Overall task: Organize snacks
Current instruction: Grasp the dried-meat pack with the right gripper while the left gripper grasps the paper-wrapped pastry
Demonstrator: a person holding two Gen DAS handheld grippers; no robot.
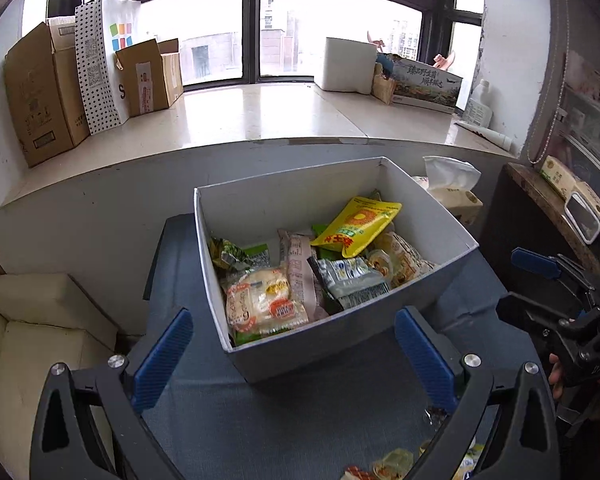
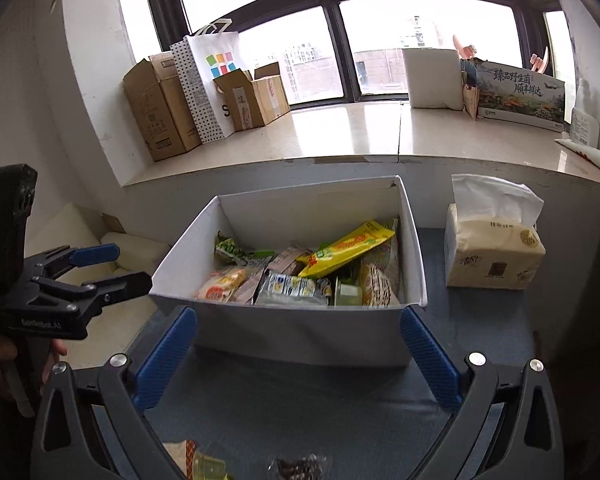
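A white open box [image 1: 320, 344] stands on the blue-grey table [image 1: 260, 420] and holds several snack packs, among them a yellow pouch [image 1: 356, 226] and a bread pack [image 1: 262, 300]. It also shows in the right wrist view [image 2: 300, 336], with the yellow pouch [image 2: 350, 246] inside. My left gripper [image 1: 296, 356] is open and empty just in front of the box. My right gripper [image 2: 300, 356] is open and empty, also in front of the box. Loose snacks lie near the table's front edge [image 1: 396, 464] [image 2: 298, 466].
A tissue pack [image 2: 494, 248] stands right of the box. Behind it is a wide windowsill [image 1: 260, 116] with cardboard boxes [image 1: 40, 92], a paper bag [image 1: 104, 60] and a printed carton [image 1: 426, 86]. A cream sofa [image 1: 32, 340] is on the left and a dark shelf [image 1: 548, 208] on the right.
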